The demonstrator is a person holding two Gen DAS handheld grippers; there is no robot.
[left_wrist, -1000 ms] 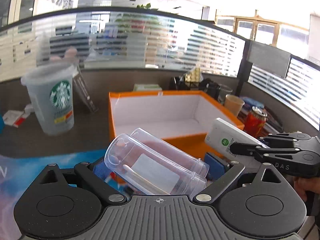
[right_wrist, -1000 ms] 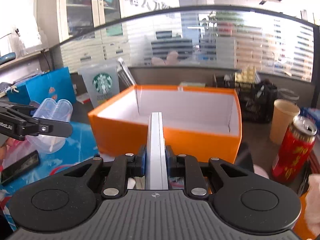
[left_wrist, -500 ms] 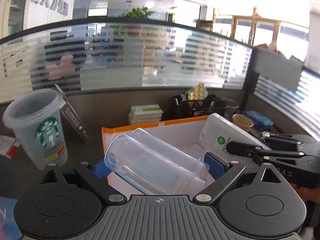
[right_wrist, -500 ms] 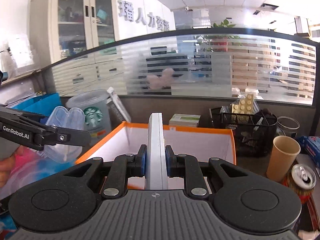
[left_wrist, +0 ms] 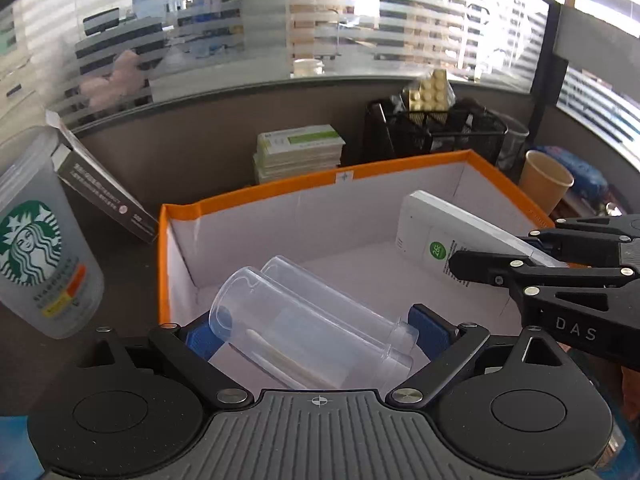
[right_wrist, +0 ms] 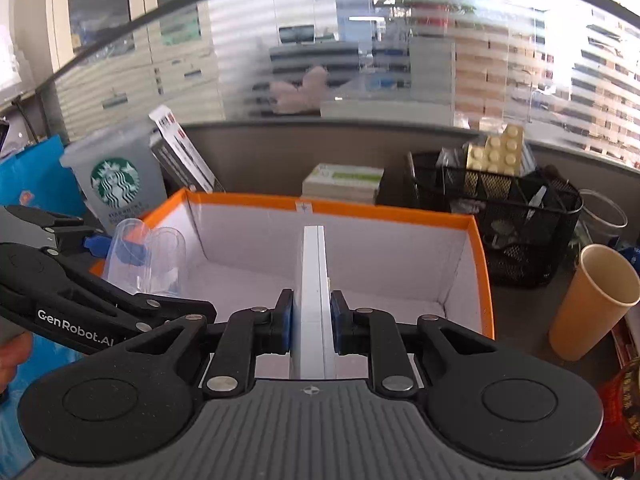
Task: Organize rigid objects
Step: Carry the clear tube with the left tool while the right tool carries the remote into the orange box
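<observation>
An orange box [left_wrist: 256,191] [right_wrist: 384,211] with white inner walls stands open in front of both grippers. My left gripper [left_wrist: 316,334] is shut on a clear plastic double-tube container [left_wrist: 304,320], held over the box's near left corner; the same container [right_wrist: 146,256] shows at the left of the right wrist view. My right gripper [right_wrist: 312,322] is shut on a thin white box [right_wrist: 313,280], held edge-on over the orange box's floor. In the left wrist view that white box [left_wrist: 444,232] with a green round mark hangs over the right side of the orange box.
A Starbucks cup [left_wrist: 38,248] [right_wrist: 116,184] and a leaning dark carton [left_wrist: 104,192] stand left of the box. Behind it lie stacked green-white packs [left_wrist: 298,152] and a black mesh basket [right_wrist: 508,212]. A tan paper cup [right_wrist: 592,300] and a red can [right_wrist: 620,400] are on the right.
Both grippers moved forward with their loads, from in front of the orange box to over its inside. The views tilted downward, so the box floor now fills more of each view.
</observation>
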